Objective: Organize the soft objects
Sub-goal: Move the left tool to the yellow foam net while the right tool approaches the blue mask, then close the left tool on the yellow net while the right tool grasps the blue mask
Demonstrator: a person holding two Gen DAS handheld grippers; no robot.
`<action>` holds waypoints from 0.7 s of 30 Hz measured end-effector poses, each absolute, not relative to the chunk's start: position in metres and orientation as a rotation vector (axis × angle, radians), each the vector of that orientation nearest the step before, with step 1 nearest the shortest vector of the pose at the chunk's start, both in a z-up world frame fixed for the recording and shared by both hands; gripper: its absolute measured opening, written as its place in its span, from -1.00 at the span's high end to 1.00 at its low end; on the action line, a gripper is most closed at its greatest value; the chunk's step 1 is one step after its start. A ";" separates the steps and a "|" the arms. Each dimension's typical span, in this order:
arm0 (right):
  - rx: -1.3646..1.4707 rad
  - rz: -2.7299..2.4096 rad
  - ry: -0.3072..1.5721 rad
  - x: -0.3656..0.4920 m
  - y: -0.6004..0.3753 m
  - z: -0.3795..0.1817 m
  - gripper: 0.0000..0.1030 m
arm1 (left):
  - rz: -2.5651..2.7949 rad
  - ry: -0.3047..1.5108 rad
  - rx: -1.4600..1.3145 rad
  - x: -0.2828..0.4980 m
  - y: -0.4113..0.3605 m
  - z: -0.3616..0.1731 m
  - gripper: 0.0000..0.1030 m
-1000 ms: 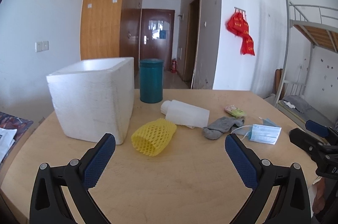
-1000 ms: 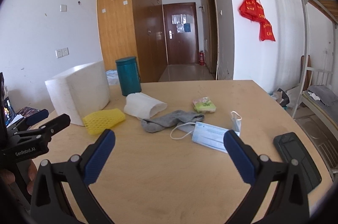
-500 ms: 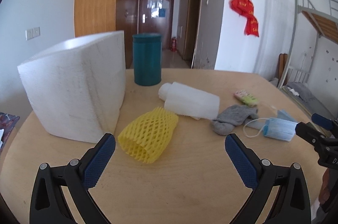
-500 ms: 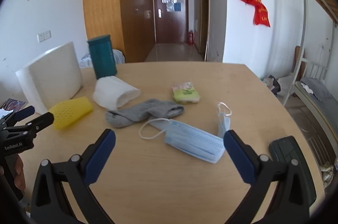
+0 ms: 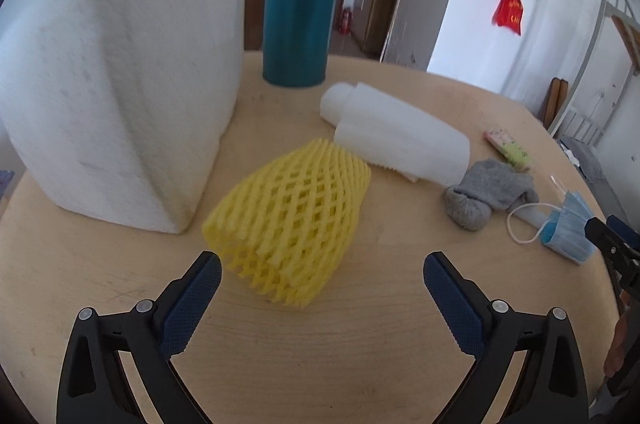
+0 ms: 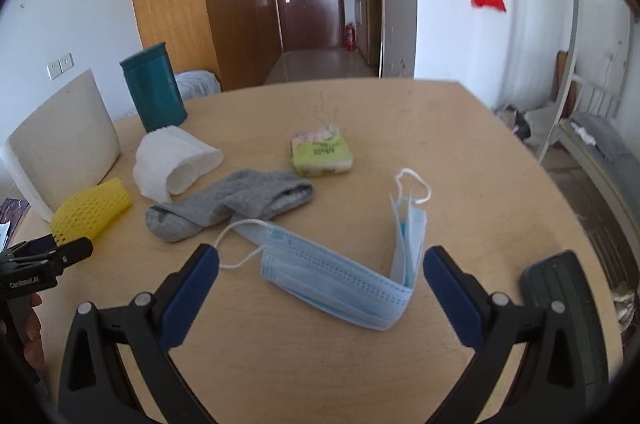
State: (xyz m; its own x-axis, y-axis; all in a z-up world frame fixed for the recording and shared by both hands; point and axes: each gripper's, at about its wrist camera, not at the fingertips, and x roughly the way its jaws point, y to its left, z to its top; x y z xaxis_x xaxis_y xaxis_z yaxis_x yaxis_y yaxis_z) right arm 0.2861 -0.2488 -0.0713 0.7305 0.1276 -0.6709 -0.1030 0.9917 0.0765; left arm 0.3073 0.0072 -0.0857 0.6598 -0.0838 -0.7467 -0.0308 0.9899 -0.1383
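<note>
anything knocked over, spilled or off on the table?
Nothing spilled or damaged. The white foam sleeve and yellow foam net lie on their sides. The sock is crumpled, overlapping a mask ear loop. Loose clutter, as expected.

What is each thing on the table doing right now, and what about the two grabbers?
Yellow net: lying on its side, not held.
White foam sleeve: lying on its side.
Sock: lying flat, crumpled.
Mask: folded over, loose on the table.
Tissue pack: lying flat.
Teal can: upright.
Foam box: standing.
Left gripper: empty, jaws closing.
Right gripper: open, empty.
</note>
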 end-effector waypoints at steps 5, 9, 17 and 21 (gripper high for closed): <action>0.040 0.114 0.789 0.296 -0.250 -0.079 -0.93 | -0.021 0.892 -0.158 0.322 0.008 -0.092 -0.82; 0.059 0.123 0.829 0.301 -0.253 -0.087 -0.65 | -0.010 0.918 -0.155 0.328 0.008 -0.095 -0.72; 0.066 0.136 0.844 0.300 -0.254 -0.089 -0.09 | 0.001 0.901 -0.153 0.328 0.009 -0.094 -0.53; 0.068 0.141 0.836 0.299 -0.253 -0.088 0.11 | 0.004 0.891 -0.175 0.328 0.014 -0.093 -0.41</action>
